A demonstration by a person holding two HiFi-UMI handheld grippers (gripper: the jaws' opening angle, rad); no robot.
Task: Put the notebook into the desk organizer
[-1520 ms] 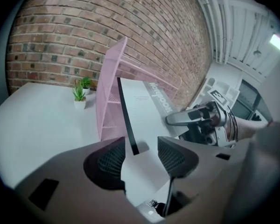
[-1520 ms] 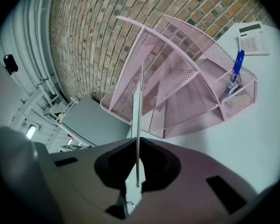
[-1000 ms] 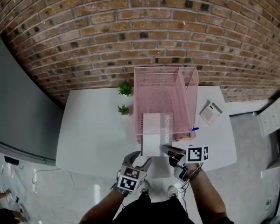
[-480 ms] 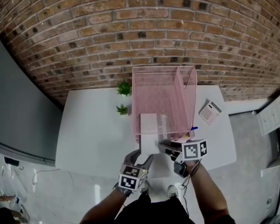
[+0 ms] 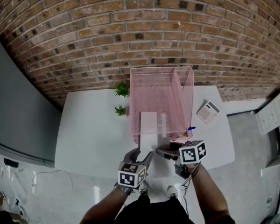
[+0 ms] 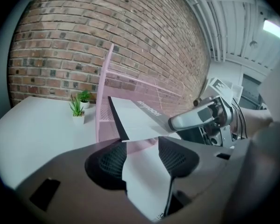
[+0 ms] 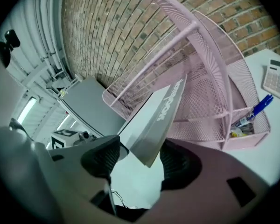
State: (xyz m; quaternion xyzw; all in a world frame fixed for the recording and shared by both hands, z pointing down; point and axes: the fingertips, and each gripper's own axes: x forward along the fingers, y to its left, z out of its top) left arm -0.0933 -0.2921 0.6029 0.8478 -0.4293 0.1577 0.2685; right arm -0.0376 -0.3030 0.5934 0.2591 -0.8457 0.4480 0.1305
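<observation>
Notebook point(image 5: 149, 127) is lying half inside the pink desk organizer point(image 5: 154, 85), near end sticking out toward both tongs.
Left tongs point(image 6: 142, 148) are hanging spread at its near-left corner, gripping nothing. Its long axis is running near to far into the wide left compartment. Right tongs point(image 7: 140, 146) are opening around the near-right corner, pads off it. Likely next is a push straight away.

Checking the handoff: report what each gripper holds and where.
Nothing is clamped. The right gripper is opening its jaws around a corner of the notebook; the left gripper sits open at its near edge.
</observation>
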